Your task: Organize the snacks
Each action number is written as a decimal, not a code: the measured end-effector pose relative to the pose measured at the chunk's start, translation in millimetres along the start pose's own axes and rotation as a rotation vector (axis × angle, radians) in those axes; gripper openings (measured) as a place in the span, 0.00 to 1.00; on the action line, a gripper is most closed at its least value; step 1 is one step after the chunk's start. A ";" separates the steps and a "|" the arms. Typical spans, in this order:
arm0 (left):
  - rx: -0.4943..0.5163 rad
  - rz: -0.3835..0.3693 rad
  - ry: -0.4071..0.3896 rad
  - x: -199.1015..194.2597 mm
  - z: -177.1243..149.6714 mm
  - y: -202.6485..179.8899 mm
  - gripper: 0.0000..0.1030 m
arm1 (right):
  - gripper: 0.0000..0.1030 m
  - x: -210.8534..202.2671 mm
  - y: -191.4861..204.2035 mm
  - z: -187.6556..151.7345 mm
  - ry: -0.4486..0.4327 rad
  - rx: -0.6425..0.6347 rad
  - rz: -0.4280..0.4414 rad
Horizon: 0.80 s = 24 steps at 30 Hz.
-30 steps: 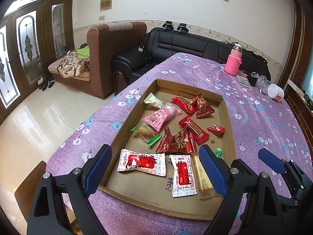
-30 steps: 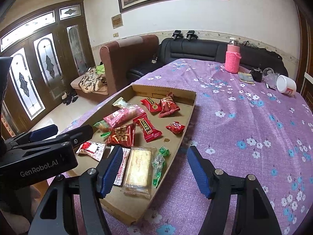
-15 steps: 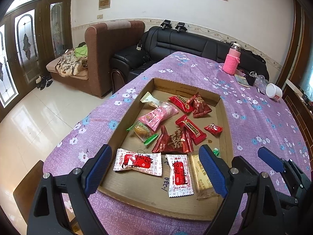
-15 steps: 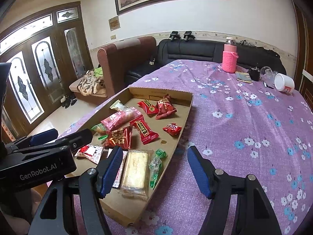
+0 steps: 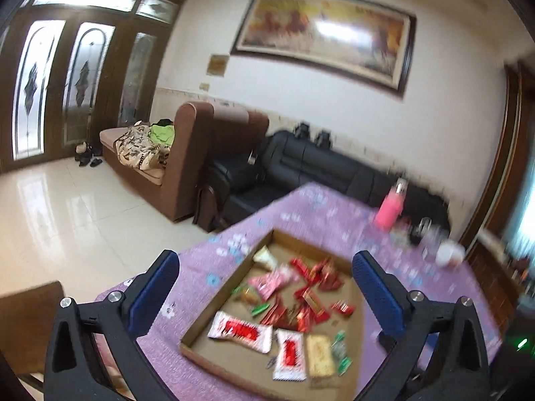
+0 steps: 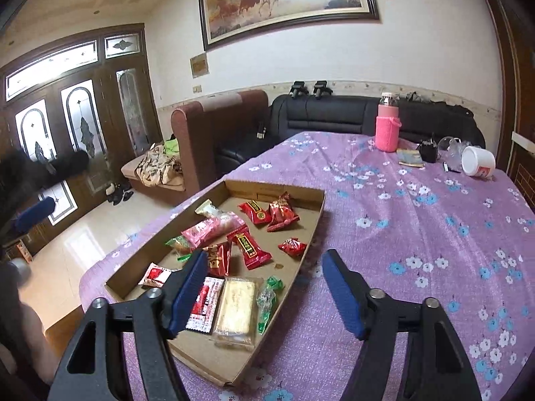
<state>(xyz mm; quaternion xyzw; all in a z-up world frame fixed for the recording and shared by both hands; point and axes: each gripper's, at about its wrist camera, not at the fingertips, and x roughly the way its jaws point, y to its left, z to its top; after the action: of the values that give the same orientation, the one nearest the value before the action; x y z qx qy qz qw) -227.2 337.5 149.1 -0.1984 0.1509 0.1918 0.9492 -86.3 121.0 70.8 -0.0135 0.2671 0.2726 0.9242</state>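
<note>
Snacks in crinkly red, pink, white and green wrappers lie in a shallow brown cardboard tray ahead of my right gripper. Its jaws have just widened, empty, as have my left gripper's. Wrapper print is too small for me to read.

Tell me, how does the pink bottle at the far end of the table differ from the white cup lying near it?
The pink bottle stands upright, while the white cup lies tipped on its side. The bottle is tall, slim and capped; the cup is short and wide, with its mouth open. The bottle wears a pink sleeve; the cup is plain white with a red mark. Both rest on the flowered purple cloth.
</note>
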 end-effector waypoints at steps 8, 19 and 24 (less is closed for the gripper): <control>-0.001 0.037 0.017 0.2 15.6 10.4 1.00 | 0.76 -4.6 7.5 -2.4 -0.008 -0.031 0.005; 0.068 0.079 0.047 10.0 7.1 14.1 1.00 | 0.76 3.3 27.3 -9.3 0.018 -0.097 0.019; 0.036 0.105 0.118 22.6 0.3 23.6 1.00 | 0.76 7.3 38.7 -13.8 0.037 -0.132 0.045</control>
<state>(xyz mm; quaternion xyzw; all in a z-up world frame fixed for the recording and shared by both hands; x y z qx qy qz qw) -217.2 364.5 133.7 -0.1841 0.2201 0.2264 0.9308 -107.7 155.2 59.9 -0.0735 0.2658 0.3103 0.9098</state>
